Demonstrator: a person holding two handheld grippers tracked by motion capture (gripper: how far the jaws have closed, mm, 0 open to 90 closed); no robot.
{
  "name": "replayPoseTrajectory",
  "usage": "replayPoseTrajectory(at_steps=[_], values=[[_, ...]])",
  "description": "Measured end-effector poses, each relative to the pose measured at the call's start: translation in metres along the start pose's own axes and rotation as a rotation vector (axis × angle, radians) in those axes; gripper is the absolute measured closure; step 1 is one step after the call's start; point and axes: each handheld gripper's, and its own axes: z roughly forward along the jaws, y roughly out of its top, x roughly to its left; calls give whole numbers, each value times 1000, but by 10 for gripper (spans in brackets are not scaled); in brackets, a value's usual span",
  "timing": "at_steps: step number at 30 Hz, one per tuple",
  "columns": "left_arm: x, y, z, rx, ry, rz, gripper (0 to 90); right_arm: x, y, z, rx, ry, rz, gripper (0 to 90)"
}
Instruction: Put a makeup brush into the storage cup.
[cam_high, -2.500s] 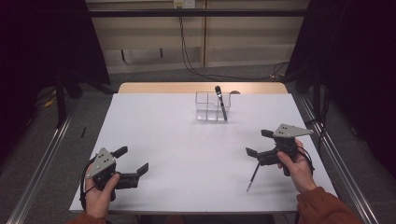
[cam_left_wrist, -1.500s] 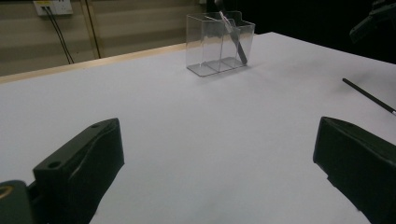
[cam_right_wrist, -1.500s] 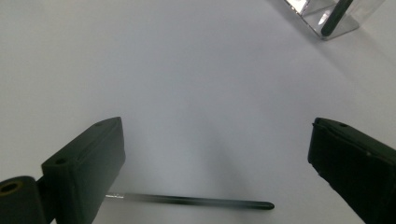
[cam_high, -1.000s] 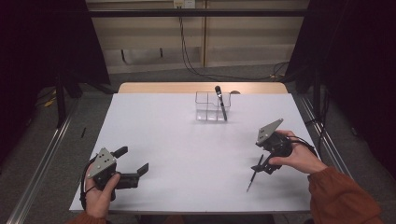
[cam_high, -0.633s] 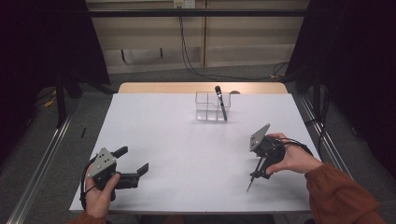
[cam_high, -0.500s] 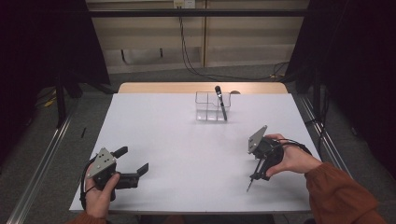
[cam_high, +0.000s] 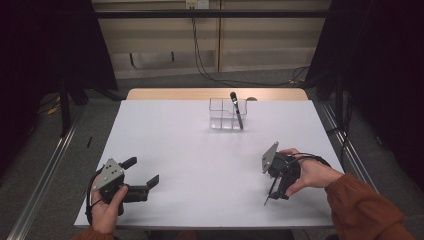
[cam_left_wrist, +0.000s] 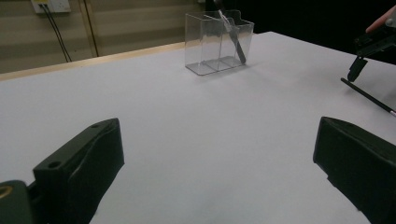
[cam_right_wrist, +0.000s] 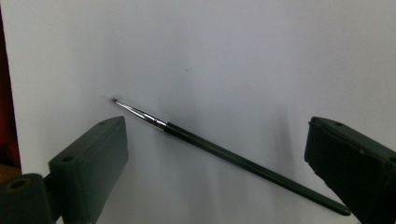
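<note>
A thin black paintbrush (cam_high: 270, 191) lies on the white table (cam_high: 200, 150) near its front right. My right gripper (cam_high: 278, 188) is tipped down over it and open. In the right gripper view the paintbrush (cam_right_wrist: 224, 154) lies slanted on the table between the spread jaws, its metal ferrule and tip toward the left jaw, and neither jaw touches it. At the front left my left gripper (cam_high: 142, 171) is held low, open and with nothing in it. The left gripper view has the paintbrush (cam_left_wrist: 369, 95) and the right gripper (cam_left_wrist: 362, 63) at its far right.
A clear compartmented holder (cam_high: 227, 114) stands at the back middle of the table with a dark brush (cam_high: 236, 111) leaning in its right section; the holder (cam_left_wrist: 218, 42) is far ahead in the left gripper view. Metal rails (cam_high: 350, 155) flank the table.
My right gripper has moved left and forward from the table's right edge and tilted down over the paintbrush. The left gripper and the paintbrush have stayed put.
</note>
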Motion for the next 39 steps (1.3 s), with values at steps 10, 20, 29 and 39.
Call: replayPoseTrajectory(at_steps=[10,20,29,39], values=[[0,0,0,1,1,-4,19,4,0,12,71,30,-59,176],[0,-1,-1,3,2,1,19,4,2,12,85,14,-53,226],[0,-1,0,7,0,3,19,3,6,7,111,15,-78,487],[0,-1,-1,5,-1,4,19,2,10,6,144,27,-80,684]])
